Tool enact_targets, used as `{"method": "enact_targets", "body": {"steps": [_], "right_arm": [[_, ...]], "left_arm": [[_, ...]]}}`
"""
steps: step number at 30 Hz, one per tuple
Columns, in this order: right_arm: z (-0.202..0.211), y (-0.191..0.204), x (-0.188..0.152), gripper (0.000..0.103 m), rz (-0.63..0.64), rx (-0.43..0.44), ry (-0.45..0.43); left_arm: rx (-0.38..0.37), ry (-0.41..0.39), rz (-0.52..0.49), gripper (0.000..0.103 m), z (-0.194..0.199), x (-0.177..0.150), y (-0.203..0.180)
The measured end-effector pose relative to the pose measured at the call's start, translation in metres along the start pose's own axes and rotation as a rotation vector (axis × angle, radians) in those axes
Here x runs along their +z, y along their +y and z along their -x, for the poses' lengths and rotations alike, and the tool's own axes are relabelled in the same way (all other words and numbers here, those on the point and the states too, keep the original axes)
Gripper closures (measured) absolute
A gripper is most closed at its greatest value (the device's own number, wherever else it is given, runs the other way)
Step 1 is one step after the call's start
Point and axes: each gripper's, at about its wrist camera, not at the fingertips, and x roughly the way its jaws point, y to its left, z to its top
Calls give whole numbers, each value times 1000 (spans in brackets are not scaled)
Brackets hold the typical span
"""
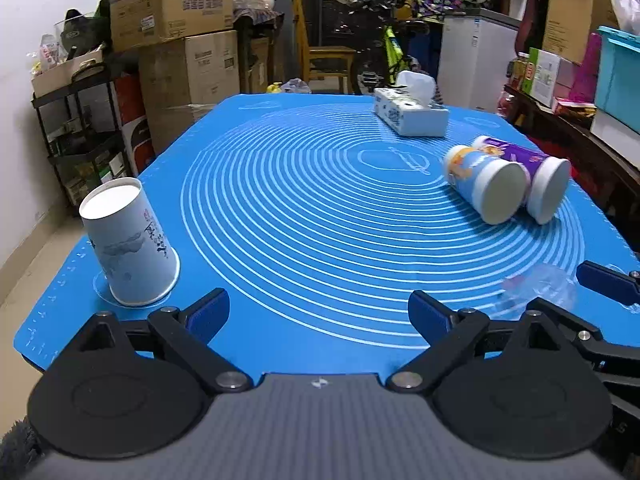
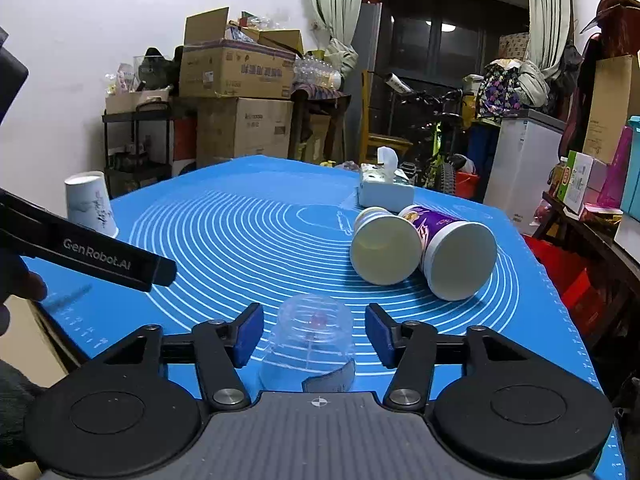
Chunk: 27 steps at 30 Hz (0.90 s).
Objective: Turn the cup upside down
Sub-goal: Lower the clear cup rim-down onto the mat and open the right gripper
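A clear plastic cup (image 2: 310, 340) stands upside down on the blue mat (image 2: 240, 232), between the open fingers of my right gripper (image 2: 314, 334), which do not touch it. It shows faintly in the left wrist view (image 1: 536, 286). A white paper cup (image 1: 128, 240) stands upside down at the mat's near left, left of my open, empty left gripper (image 1: 319, 314); it also shows in the right wrist view (image 2: 90, 204). A blue-and-white cup (image 1: 486, 182) and a purple cup (image 1: 536, 178) lie on their sides at the right, touching.
A tissue box (image 1: 410, 110) sits at the far side of the mat. The left gripper's body (image 2: 88, 254) crosses the right wrist view's left side. Cardboard boxes, shelves, a chair and a bicycle stand beyond the table.
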Motion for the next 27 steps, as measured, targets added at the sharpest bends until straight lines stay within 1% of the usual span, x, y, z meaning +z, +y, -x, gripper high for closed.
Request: {"method": "enact_targets", "body": {"steps": [5,10,14,18,22,27], "right_arm": [[19,-17,-4,34,-71,5,32],[34,-37,-14,33,-134,-17,75],[43,-50,-21,33,-195,-34,88],[47,-55,-24,33,-203,-57,86],[49,-60,-25,33,-218,-57,83],[50,-60,-22,33,-219,-51,84]], "left_arm": [[-41,2,-23,8,16,-5,-11],[-81,29,-31,8,25,-14,-21],[-107,57,-40,8,29,-21,-29],[-119,71,-64,8,29,-27,-38],[-132,80,-79,8,30,-31,-46],[-131,72,-105,8,32,-34,-53]]}}
